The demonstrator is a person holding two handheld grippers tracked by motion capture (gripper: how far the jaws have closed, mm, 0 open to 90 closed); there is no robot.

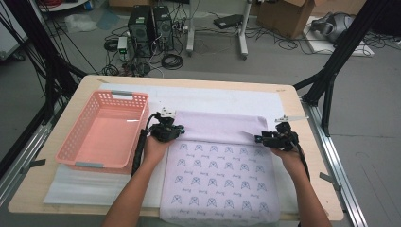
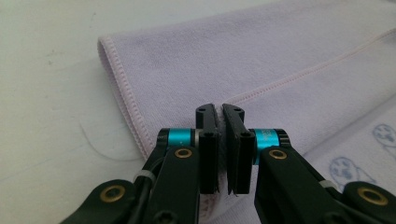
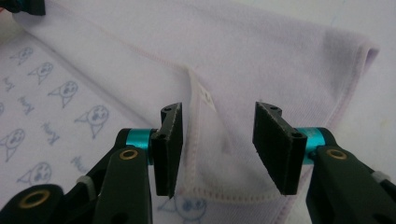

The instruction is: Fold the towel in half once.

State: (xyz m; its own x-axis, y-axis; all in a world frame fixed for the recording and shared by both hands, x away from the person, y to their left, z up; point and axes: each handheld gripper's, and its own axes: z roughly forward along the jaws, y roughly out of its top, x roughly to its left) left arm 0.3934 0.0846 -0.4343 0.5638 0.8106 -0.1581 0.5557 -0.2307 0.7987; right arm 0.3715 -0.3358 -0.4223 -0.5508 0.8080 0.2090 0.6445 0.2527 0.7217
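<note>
Across the tabletop [image 1: 56, 189] the lilac towel [image 1: 222, 179] lies partly folded, its folded edge running between my hands: my left gripper [image 2: 219, 140] is clamped on its corner, my right gripper [image 3: 217, 144] half-open astride the other.

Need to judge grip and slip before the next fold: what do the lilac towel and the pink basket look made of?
The towel looks like soft woven cloth, probably cotton or microfibre: matte, fine fuzzy nap, stitched hem, printed blue cat faces, and it drapes in a fold. The basket looks like moulded plastic: smooth, slightly glossy, with slotted walls and a stiff rim.
</note>
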